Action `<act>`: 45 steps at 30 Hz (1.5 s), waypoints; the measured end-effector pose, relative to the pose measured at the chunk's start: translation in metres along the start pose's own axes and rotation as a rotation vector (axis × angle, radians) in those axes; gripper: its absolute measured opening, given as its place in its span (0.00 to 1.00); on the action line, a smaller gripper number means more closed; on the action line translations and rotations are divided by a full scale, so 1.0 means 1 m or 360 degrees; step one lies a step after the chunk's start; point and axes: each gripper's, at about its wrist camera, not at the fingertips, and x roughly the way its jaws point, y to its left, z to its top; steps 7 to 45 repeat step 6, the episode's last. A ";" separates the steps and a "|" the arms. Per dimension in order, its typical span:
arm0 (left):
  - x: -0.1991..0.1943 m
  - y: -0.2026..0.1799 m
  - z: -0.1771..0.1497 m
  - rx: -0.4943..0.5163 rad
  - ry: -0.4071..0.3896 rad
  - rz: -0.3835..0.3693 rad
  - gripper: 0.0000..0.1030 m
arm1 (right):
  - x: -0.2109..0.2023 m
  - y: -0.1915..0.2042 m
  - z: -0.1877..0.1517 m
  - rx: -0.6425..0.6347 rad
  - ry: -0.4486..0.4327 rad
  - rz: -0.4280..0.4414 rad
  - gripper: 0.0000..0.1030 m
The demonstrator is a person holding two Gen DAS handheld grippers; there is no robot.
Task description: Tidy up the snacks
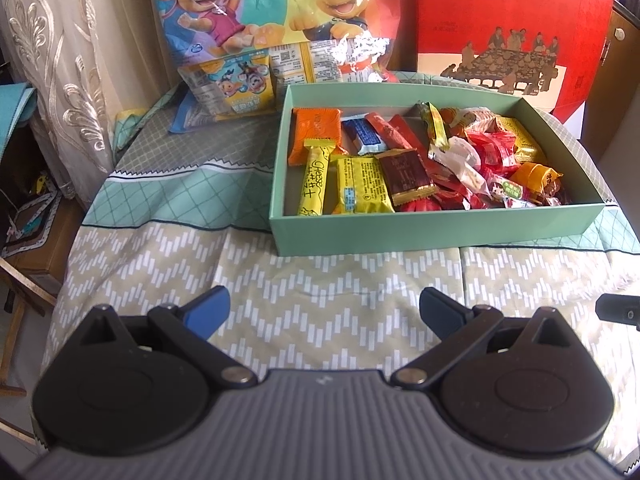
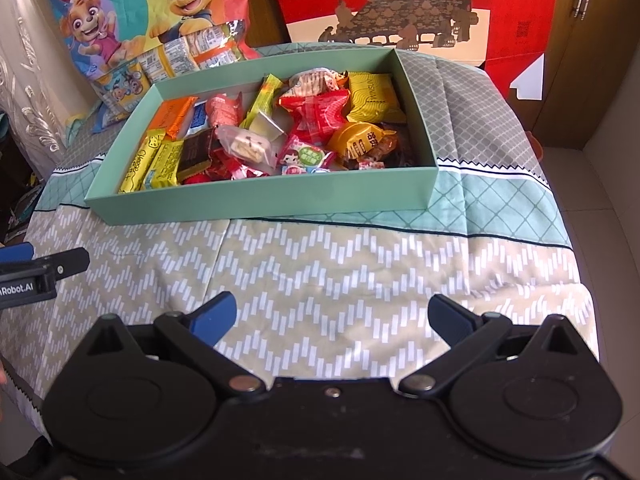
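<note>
- The desk (image 1: 340, 292), covered with a patterned cloth of beige zigzag and green diamond bands, carries everything; its near part is bare, I think to leave working room for both tools.
- A tall red cardboard gift box with a banquet drawing (image 1: 512, 32) and a large glossy cartoon-puppy snack bag (image 1: 240, 12) stand at 12 o'clock behind the tray, probably as supply.
- The shallow mint-green cardboard tray (image 2: 256, 200) lies at the centre of the desk; here the snacks are collected, so the walls keep them together.
- Inside, flat packets such as the orange wrapper (image 1: 316, 136) and the yellow cheese stick (image 1: 314, 178) lie in a row at 9 o'clock, while red candies (image 1: 492, 152) are piled loosely at 3 o'clock; this side seems not yet ordered.
- The left tongs (image 1: 324, 312) hover at 6 o'clock, blue tips spread wide and holding nothing.
- The right tongs (image 2: 332, 318) are also spread and empty, likely ready to reach forward.
</note>
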 end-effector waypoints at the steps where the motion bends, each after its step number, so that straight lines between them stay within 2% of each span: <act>1: 0.000 0.000 0.000 0.0002 0.0001 0.0000 1.00 | 0.000 0.000 0.000 0.0001 0.0001 -0.0002 1.00; 45: 0.000 -0.001 0.000 0.0003 0.0000 0.0003 1.00 | 0.000 0.000 0.000 0.0011 -0.0004 -0.0019 1.00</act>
